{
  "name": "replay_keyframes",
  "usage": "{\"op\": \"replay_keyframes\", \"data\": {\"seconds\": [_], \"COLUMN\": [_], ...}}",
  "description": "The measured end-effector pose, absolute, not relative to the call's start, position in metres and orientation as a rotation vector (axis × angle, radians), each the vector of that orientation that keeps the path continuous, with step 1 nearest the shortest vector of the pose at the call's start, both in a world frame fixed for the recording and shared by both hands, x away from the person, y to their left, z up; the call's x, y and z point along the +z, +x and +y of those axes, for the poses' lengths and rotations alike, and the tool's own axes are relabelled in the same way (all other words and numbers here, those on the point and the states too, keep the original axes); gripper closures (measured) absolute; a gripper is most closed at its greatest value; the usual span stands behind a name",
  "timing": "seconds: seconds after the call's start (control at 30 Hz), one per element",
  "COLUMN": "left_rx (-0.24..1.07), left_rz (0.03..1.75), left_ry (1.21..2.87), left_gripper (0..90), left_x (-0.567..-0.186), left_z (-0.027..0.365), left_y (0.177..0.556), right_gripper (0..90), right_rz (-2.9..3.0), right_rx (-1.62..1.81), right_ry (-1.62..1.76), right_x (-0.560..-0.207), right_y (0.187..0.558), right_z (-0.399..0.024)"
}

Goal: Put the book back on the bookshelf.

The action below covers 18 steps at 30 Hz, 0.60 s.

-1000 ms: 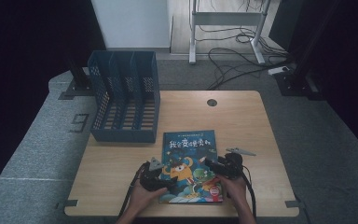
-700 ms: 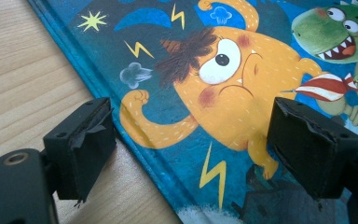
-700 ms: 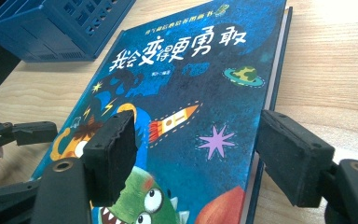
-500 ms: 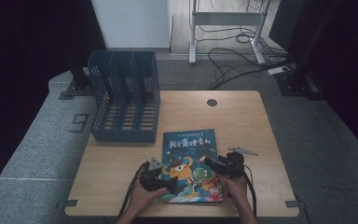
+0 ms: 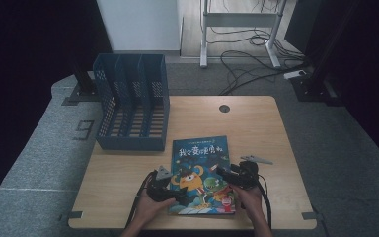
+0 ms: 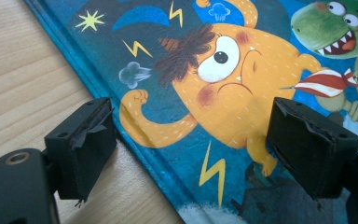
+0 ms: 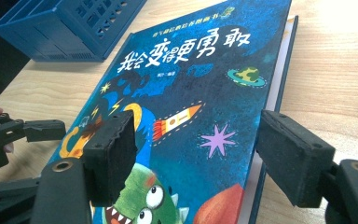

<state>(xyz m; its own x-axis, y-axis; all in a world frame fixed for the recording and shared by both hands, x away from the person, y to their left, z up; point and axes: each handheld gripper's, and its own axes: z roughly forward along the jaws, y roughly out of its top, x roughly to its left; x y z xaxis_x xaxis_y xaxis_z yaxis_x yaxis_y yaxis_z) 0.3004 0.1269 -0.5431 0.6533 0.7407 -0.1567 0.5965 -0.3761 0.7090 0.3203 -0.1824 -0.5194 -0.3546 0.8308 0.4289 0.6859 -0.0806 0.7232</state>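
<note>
**Two tools poised over a picture book**

A blue children's picture book (image 5: 200, 174) lies flat, cover up, near the person's edge of the wooden worktop (image 5: 256, 128). Across the top of its cover runs a title in large white Chinese characters, 我会变得更勇敢, with a smaller line of characters above it and a tiny credit below, both too small to read. Beneath the title the cover shows a rocket, a ringed planet, stars and lightning bolts, an orange one-eyed monster and a green toothy dinosaur.

The left tool (image 6: 193, 154) stands at the book's left edge, jaws spread wide: one pad over bare wood just beside the spine, the other above the orange monster. Nothing is gripped.

The right tool (image 7: 196, 154) is at the book's right edge, jaws also wide. One pad sits over the cover near the dinosaur, the other beyond the page edges on the worktop side. It too holds nothing.

Beyond the book's far left corner stands a blue mesh file rack (image 5: 131, 106) with several slots. On the grey floor left of the worktop is a mark like the figure 9 (image 5: 85, 130).
</note>
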Motion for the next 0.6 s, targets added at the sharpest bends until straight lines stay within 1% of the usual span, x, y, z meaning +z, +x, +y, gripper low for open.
{"op": "replay_keyframes", "data": {"seconds": [0.2, 0.37, 0.6], "left_rx": [0.282, 0.289, 0.299], "left_rz": [1.072, 1.125, 1.138], "left_ry": [2.100, 2.088, 2.082], "left_gripper": [17.1, 17.9, 18.1], "left_x": [-0.542, -0.543, -0.543], "left_z": [0.136, 0.146, 0.147], "left_y": [0.305, 0.309, 0.310], "right_gripper": [27.8, 27.9, 27.8], "right_rz": [2.019, 2.017, 2.004], "right_rx": [1.425, 1.435, 1.457], "right_ry": [1.681, 1.682, 1.677], "right_x": [-0.518, -0.516, -0.513], "right_y": [0.320, 0.320, 0.318], "right_z": [-0.183, -0.183, -0.183]}}
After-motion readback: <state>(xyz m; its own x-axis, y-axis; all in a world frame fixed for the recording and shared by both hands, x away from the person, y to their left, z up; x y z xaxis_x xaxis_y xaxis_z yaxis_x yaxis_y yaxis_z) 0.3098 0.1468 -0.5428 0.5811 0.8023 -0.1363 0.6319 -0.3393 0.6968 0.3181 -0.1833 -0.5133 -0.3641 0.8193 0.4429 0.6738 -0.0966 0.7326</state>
